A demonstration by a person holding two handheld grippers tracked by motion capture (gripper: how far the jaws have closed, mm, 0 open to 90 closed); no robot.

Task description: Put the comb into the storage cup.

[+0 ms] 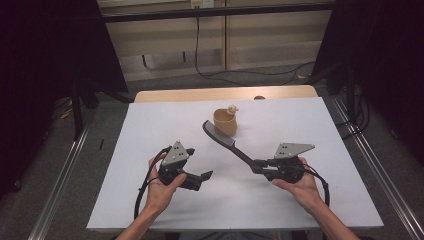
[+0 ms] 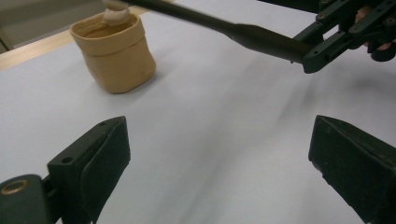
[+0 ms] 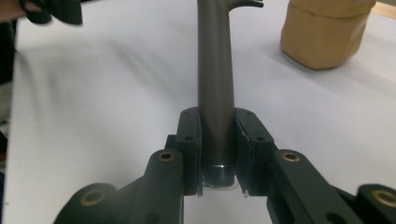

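Lying on: worktop [image 1: 150,150]
Pouch [image 1: 225,121]: stands far-centre, upright
Brush [image 1: 222,137]: long axis slants from right hand-held gripper [image 1: 261,166] up-left toward pouch (head just beside it)
Right hand-held gripper: pinching brush handle
Left hand-held gripper [image 1: 200,177]: spread, empty, farther off

Our left gripper [image 1: 200,176] and right gripper [image 1: 257,166] are black, each topped by a grey three-cornered plate dotted with small dark screws. A black cable loops from the rear of each. Near the jaw pivots we see brass-coloured rivets; the jaws themselves are flat, matte blocks. Our forearms are bare, without sleeves.
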